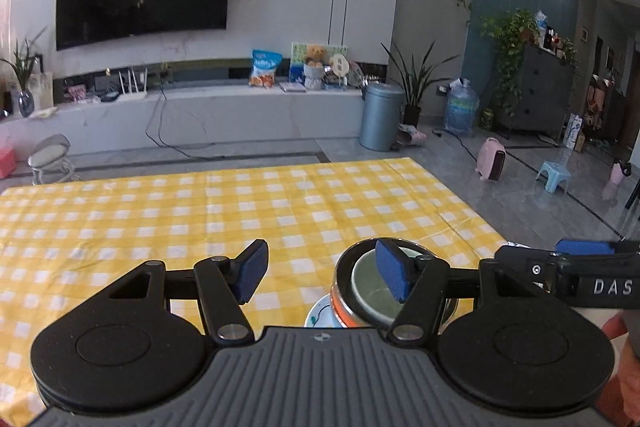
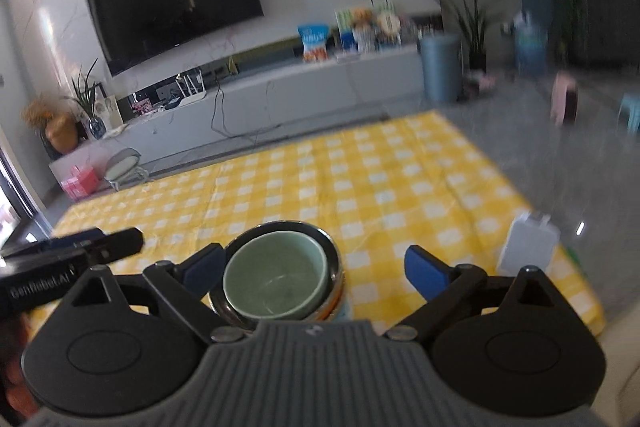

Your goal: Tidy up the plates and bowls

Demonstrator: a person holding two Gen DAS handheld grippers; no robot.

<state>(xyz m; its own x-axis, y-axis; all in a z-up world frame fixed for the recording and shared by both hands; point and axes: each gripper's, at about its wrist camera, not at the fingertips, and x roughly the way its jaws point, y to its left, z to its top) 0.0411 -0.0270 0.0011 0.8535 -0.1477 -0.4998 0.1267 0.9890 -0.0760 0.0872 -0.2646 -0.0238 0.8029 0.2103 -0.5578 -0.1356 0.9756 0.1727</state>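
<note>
Left claw [image 1: 322, 275] and right claw [image 2: 316, 269] both gape, gripping nothing.

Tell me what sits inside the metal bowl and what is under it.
A pale green bowl is nested inside the metal bowl. Under it shows an orange band, then a white plate on the yellow checked cloth. Gripper bodies cover the stack's near side.
</note>
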